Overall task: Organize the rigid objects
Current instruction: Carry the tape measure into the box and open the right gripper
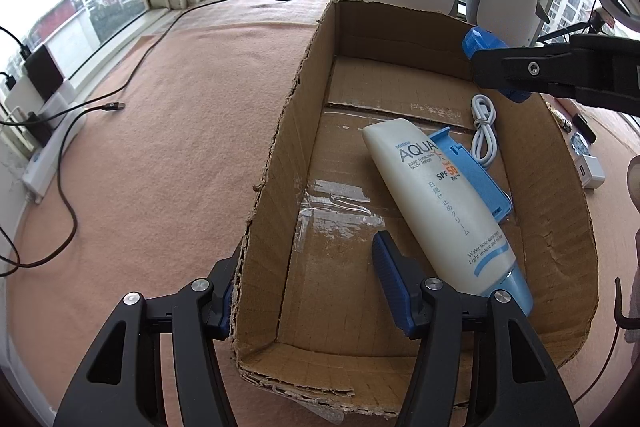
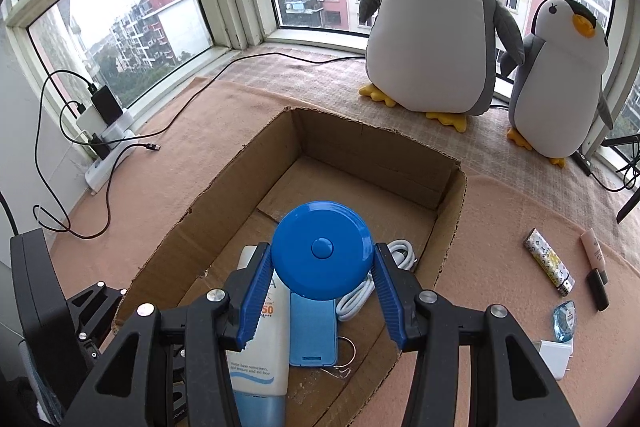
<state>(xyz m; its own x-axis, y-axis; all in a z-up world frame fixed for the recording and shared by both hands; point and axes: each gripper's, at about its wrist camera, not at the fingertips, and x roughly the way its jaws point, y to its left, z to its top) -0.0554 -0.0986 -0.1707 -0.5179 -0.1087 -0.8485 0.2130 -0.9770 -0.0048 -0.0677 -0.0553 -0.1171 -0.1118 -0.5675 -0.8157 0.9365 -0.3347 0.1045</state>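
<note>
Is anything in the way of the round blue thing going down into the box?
Nothing blocks it. The right gripper holds the round blue case over the open cardboard box. Below lie a sunscreen tube, a flat blue case and a white cable; bare floor lies beyond.

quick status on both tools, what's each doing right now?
Left tool: open, straddling the box wall, holding nothing.
Right tool: shut on the blue disc, above the box.
</note>
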